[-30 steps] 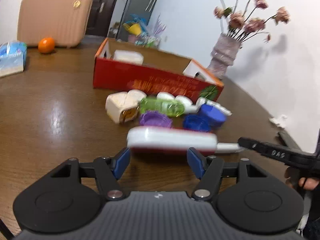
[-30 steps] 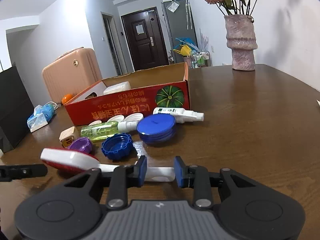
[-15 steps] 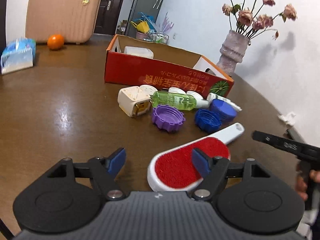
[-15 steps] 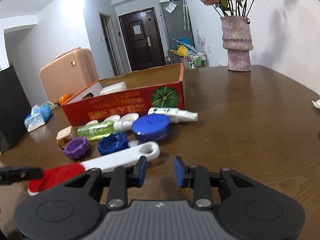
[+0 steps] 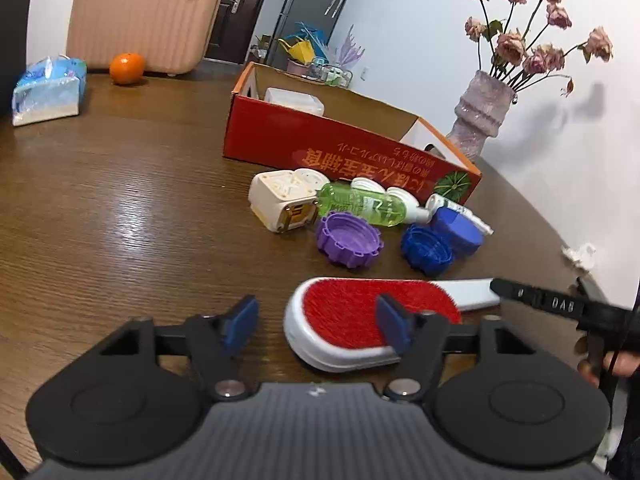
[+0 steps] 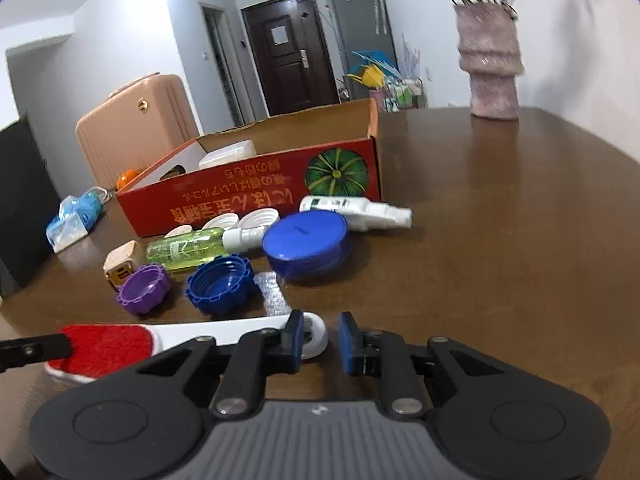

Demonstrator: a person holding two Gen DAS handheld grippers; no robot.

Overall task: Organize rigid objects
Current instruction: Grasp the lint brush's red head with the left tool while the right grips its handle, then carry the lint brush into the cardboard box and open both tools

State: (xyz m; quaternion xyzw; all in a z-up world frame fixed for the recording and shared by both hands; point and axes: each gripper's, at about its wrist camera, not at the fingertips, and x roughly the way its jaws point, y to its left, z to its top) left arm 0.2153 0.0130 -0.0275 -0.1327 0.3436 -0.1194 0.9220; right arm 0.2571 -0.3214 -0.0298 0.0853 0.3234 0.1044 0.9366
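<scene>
The left claw point(image 5: 316, 322) is spread wide and grips nothing; its right-hand pad overlaps the red bristle face of the lint brush point(image 5: 360, 316), which lies flat on the counter point(image 5: 120, 208) near its front edge. The right claw point(image 6: 319, 342) is also parted and empty, its left pad just over the ring end of the brush's white handle.

To lift the brush well, I judge the right claw should centre on the narrow handle and close squarely, so the heavier head does not swing, then carry it over the front wall of the red box point(image 6: 256, 196).

Between brush and box lie a purple cap point(image 5: 349, 239), a blue cap point(image 6: 220, 282), a blue round tin point(image 6: 306, 236) and a green bottle point(image 5: 362, 204). The counter is dark glossy wood; a vase point(image 6: 490, 70) stands toward its far right edge, a pink suitcase point(image 5: 144, 16) at the far left.
</scene>
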